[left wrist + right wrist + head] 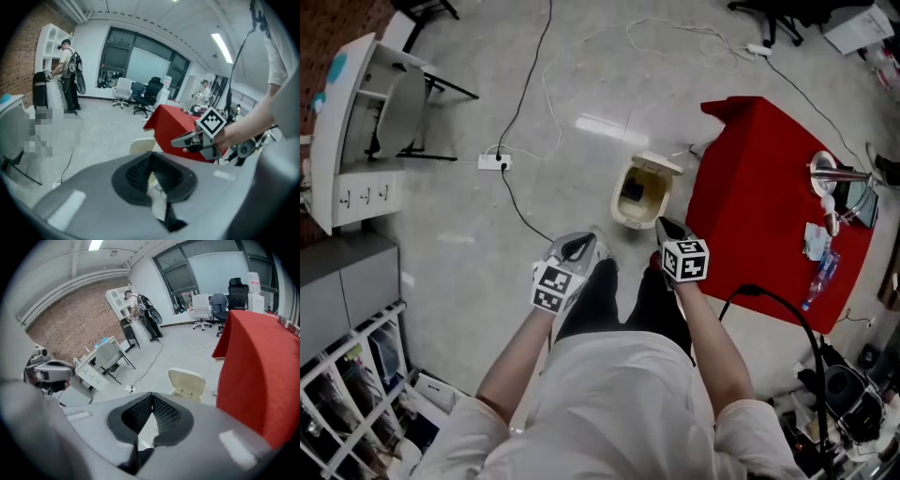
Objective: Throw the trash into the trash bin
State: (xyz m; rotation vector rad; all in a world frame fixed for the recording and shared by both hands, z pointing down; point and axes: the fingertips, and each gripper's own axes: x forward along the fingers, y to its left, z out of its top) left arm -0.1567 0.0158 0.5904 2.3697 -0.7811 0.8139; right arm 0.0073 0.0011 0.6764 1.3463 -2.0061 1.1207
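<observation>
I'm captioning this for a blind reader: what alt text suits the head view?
Seen from above, a person in a white top holds the left gripper and right gripper over a grey floor, both pointing toward an open cream plastic trash bin. A table draped in red cloth stands right of the bin, with a plastic bottle on it.

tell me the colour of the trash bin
Cream trash bin with a darker inside; the head view shows it best.

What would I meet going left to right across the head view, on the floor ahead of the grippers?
White desk → power strip → trash bin → red table.
</observation>
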